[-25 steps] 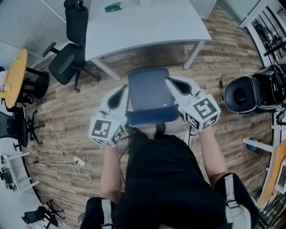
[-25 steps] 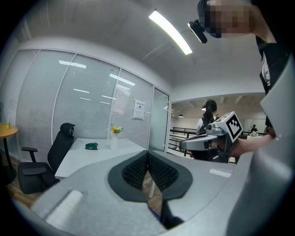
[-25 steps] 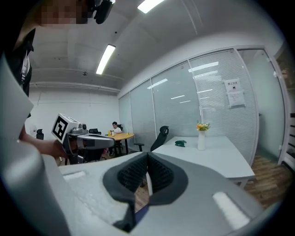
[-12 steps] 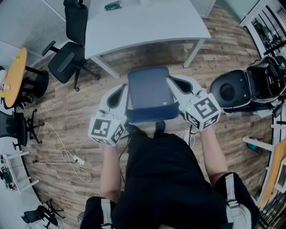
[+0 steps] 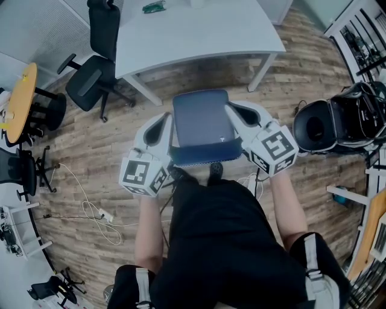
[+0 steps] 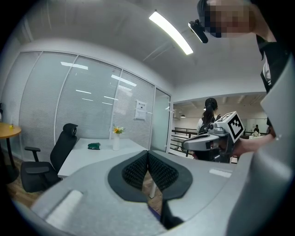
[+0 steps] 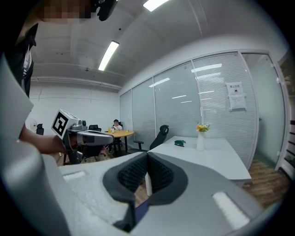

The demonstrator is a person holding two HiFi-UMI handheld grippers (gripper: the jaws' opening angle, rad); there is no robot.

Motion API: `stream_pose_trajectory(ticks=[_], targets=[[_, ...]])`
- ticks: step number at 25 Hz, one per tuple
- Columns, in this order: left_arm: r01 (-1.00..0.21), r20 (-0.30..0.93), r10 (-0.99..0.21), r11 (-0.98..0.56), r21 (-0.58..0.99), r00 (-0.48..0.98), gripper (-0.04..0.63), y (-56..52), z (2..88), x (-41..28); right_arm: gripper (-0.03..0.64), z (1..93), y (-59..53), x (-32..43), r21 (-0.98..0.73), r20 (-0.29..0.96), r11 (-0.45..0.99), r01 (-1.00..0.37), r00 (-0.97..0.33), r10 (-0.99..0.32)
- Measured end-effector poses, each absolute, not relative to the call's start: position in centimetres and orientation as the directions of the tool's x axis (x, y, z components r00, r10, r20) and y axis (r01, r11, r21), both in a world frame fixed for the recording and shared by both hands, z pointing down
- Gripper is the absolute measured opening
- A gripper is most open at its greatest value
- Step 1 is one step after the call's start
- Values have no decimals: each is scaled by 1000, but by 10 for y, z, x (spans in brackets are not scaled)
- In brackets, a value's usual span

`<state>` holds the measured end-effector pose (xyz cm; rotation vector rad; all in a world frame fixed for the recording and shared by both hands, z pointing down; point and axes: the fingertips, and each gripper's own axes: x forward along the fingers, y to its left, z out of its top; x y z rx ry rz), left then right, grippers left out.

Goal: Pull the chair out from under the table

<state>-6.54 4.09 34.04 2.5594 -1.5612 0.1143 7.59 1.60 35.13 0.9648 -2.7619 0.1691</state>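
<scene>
The chair with a blue seat (image 5: 199, 121) stands on the wood floor in front of the white table (image 5: 199, 30), and a strip of floor separates the two. My left gripper (image 5: 163, 122) lies along the chair's left side and my right gripper (image 5: 231, 110) along its right side. Both are shut. In the left gripper view the pads (image 6: 138, 168) meet at the tip with nothing between them. The right gripper view shows the same, its fingertips (image 7: 159, 173) closed. A blue sliver of the chair (image 7: 140, 209) shows under the jaws. Whether either gripper touches the chair I cannot tell.
A black office chair (image 5: 90, 78) stands left of the table. On the tabletop are a small green thing (image 5: 152, 8) and a vase of flowers (image 7: 200, 136). A round orange table (image 5: 21, 102) is at the far left, cables (image 5: 90, 211) lie on the floor, and a black round seat (image 5: 325, 124) is at the right.
The black round seat at the right swung a little left and back. The blue chair and both grippers have kept still.
</scene>
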Motion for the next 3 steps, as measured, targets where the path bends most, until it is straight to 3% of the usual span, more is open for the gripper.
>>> stream_pose_trajectory(ticks=[3], targets=[[-889,140,-878,-451,80,458,11,36,339,-65,3,349,10,77,-34,238,779,-626,-762,-602]])
